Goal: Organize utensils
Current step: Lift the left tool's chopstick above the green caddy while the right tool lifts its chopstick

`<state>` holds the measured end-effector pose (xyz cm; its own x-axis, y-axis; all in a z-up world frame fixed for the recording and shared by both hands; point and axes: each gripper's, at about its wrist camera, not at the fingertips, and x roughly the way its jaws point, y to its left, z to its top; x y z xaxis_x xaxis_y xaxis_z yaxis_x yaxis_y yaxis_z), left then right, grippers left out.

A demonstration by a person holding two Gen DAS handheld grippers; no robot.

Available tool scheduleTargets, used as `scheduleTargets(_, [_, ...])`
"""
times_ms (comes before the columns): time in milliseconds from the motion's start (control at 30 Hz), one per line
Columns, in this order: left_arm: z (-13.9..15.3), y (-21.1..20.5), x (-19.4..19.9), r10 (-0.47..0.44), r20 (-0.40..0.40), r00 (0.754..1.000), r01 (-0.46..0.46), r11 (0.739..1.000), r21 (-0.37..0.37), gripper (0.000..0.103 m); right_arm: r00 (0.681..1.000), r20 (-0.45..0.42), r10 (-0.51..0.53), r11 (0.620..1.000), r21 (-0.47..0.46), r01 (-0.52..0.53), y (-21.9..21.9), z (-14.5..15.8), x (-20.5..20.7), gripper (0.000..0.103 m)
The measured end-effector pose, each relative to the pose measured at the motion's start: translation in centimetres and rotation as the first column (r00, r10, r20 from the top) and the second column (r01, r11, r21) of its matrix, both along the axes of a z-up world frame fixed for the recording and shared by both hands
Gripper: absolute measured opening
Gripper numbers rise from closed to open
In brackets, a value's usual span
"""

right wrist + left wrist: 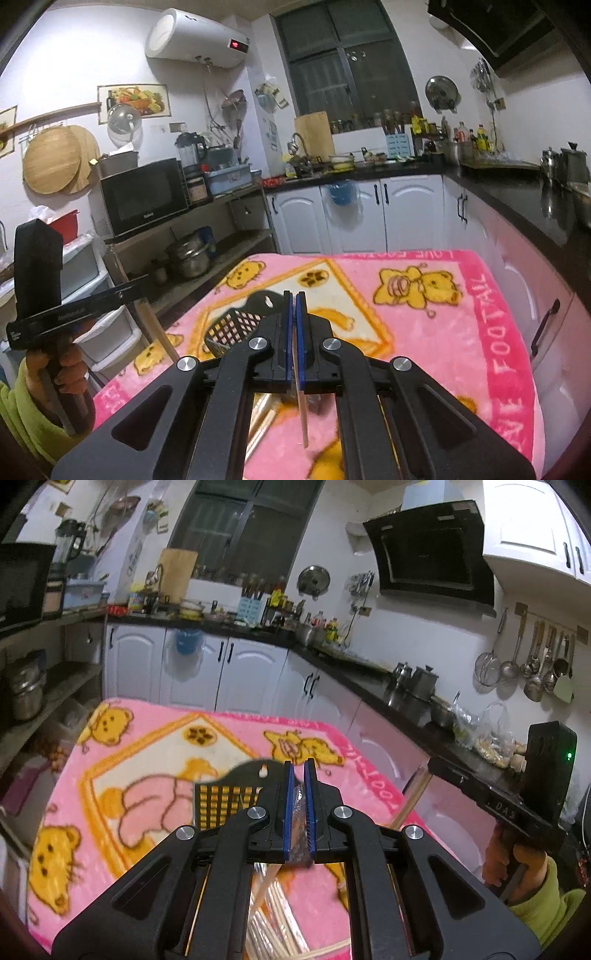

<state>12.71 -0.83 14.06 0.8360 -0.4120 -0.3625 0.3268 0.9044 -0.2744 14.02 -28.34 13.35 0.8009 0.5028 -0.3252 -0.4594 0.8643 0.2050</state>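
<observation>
1. Wrapper [298, 827] of clear plastic sits pinched between the left gripper's [299, 771] blue pads; it trails below the jaws toward a bundle of chopsticks [275, 915].
2. The right gripper [294, 299] has its jaws together on a thin pale stick [303, 417], which hangs down beneath them.
3. Judging by this, the pack is being pulled open: keep both grips firm and draw the hands apart evenly so the sticks do not spill.
4. The black holder [240, 321], a lattice basket, lies just ahead of both jaws, the likely place for the sticks.
5. Beneath is a pink bear blanket [461, 332]; beyond, white cabinets [406, 206] and a dark counter [517, 192].
</observation>
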Motion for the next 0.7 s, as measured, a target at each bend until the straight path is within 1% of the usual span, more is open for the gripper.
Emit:
scheduleTargets(167, [2.1,0.5,0.0,0.020,0.054,0.998,-0.019,1.000,-0.004,0.003,0.999,0.032,0.024,1.000,0.006,-0.024,1.0,1.4,-0.1,0.002])
scheduleTargets(700, [7.0,1.5,1.5,0.072,0.169,0.983,-0.073,0.997,-0.001,0.003,0.991,0.109,0.072,0.996,0.045,-0.077,3.5,5.5,1.1,0.002])
